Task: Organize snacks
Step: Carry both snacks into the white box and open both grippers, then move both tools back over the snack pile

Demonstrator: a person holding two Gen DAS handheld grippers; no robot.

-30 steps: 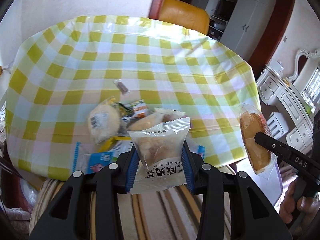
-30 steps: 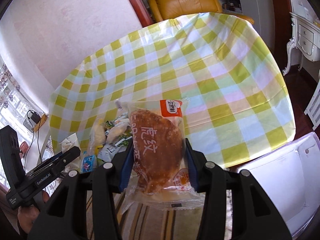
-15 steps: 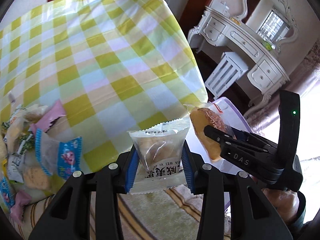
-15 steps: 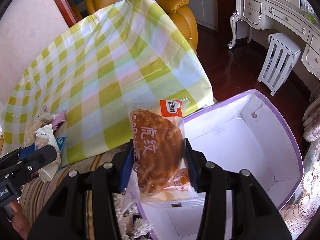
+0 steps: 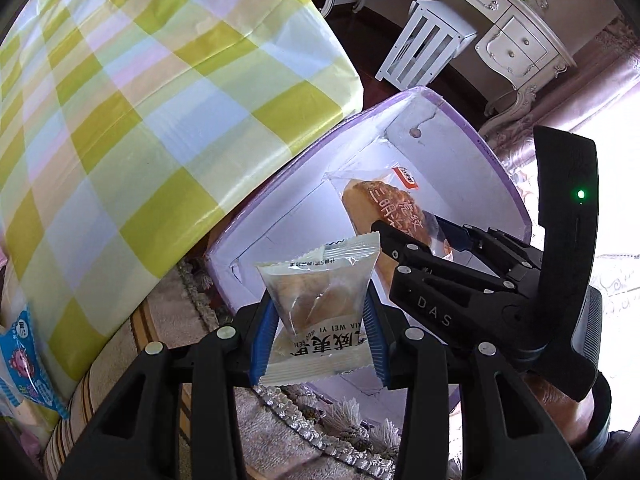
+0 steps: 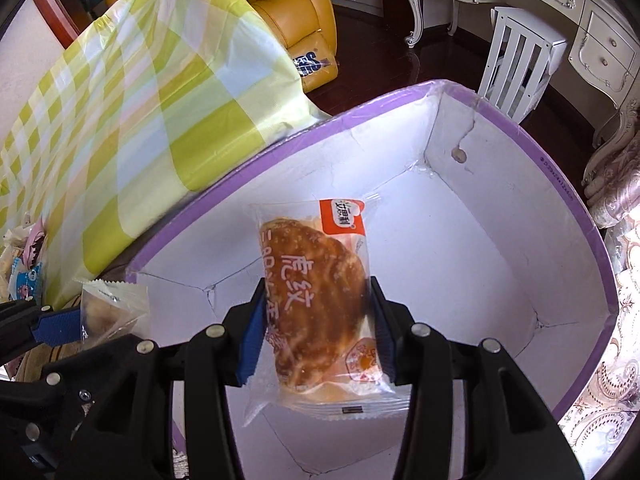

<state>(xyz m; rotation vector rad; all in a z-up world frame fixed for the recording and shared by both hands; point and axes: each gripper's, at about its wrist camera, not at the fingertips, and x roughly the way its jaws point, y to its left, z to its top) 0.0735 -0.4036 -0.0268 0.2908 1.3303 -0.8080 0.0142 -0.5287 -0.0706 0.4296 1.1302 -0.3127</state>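
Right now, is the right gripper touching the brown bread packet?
Touching. The right wrist view shows the right gripper with both blue pads pressed against the sides of the brown bread packet, holding it above the white box.

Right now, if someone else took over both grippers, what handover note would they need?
Left gripper: shut on a small pale pastry packet, held at the near edge of the box.
Right gripper: shut on a brown bread packet, held over the inside of the purple-rimmed white box.
The box sits below the edge of the checked table and looks empty in both views.
Done: both packets lifted and brought to the box.
Left: release both into it, then fetch the remaining snacks lying on the table's near edge.
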